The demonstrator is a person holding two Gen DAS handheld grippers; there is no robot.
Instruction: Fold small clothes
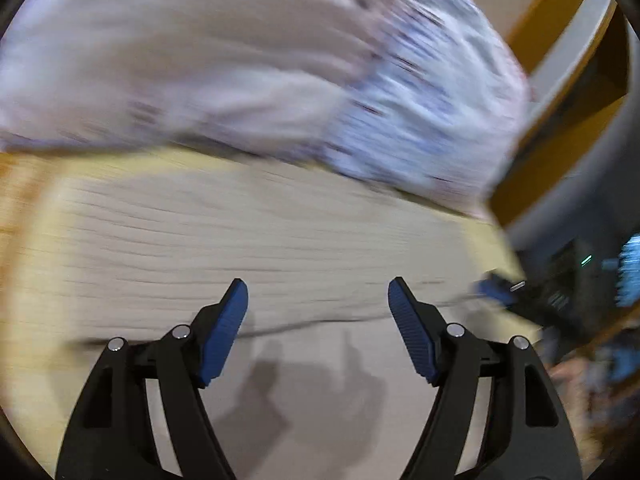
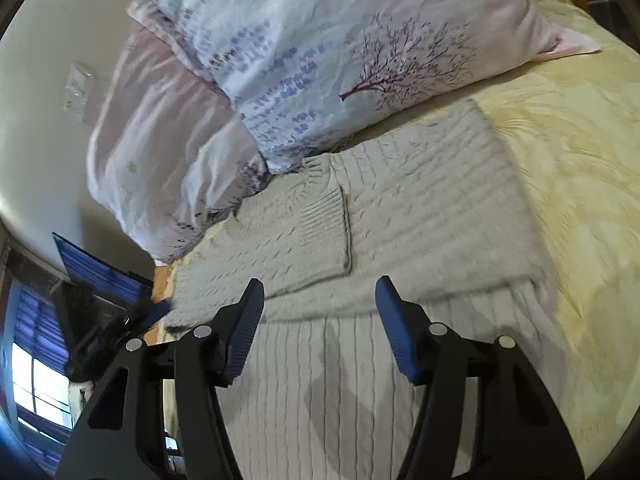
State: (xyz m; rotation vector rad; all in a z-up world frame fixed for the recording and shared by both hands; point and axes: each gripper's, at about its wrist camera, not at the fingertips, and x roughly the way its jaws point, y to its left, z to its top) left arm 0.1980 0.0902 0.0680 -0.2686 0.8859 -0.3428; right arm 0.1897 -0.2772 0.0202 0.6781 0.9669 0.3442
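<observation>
Right wrist view: right gripper [image 2: 320, 286] held above a beige cable-knit sweater [image 2: 420, 208], jaws spread wide, nothing between the blue pads [image 2: 244, 332]. Sweater lies flat on a pale yellow bedspread [image 2: 576, 184], running from beneath the jaws forward to the pillows. A sleeve [image 2: 288, 240] is folded across the body just ahead of the left jaw, ribbed cuff edge ending near the midline between the jaws. Ribbed hem band [image 2: 340, 380] sits directly under and behind the jaws; finger shadows fall on it. Ahead of the jaws, a floral pillow [image 2: 340, 52] with tree print, its lower edge touching the sweater's far end. Left of it, a pink pillow [image 2: 160, 128] beside the white wall [image 2: 48, 40]. Far left of the left jaw, the bed's wooden edge [image 2: 160, 280], and past it an open laptop [image 2: 100, 276] and a bright window [image 2: 36, 384]. The left gripper's blue pad tip [image 2: 158, 310] shows at that bed edge, just at the sweater's side. Left wrist view: heavy motion blur. Left gripper [image 1: 318, 288] with jaws apart, empty, pads [image 1: 224, 332] over the knit, which fills the area below and ahead of them. Pillows smeared across the top, ahead of the jaws. To the right of the right jaw, a blurred blue pad of the right gripper, contact with the fabric not readable.
</observation>
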